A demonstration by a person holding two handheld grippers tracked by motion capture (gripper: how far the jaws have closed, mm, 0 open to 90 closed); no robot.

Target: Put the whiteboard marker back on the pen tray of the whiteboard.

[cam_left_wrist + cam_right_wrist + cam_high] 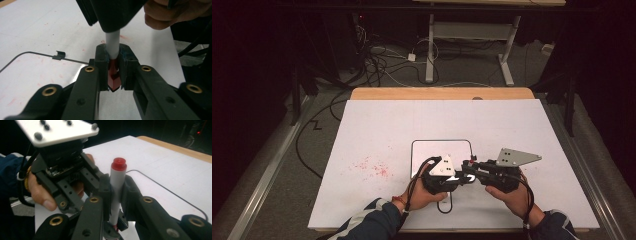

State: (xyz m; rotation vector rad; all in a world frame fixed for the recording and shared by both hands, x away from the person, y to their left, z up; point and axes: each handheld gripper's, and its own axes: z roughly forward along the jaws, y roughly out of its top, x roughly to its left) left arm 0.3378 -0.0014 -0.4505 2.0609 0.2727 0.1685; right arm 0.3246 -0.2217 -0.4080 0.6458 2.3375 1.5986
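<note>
A marker with a white barrel [117, 178] and a red end plug [119, 164] is held between both grippers over the front of the table. My left gripper [114, 65] is shut on the marker's red cap [114, 78]. From that cap the white barrel [112, 45] runs up into the other gripper. My right gripper [116, 191] is shut on the barrel. In the high view the left gripper [458, 177] and right gripper [471, 169] meet tip to tip, each in a hand, just in front of a small whiteboard [427, 150].
The small whiteboard [27, 75] has a thin black rim with a clip and faint red smears. It lies on a large white sheet [387, 125] covering the wooden table. Red specks [374, 167] mark the sheet at the left. Cables and a desk frame [472, 45] stand beyond.
</note>
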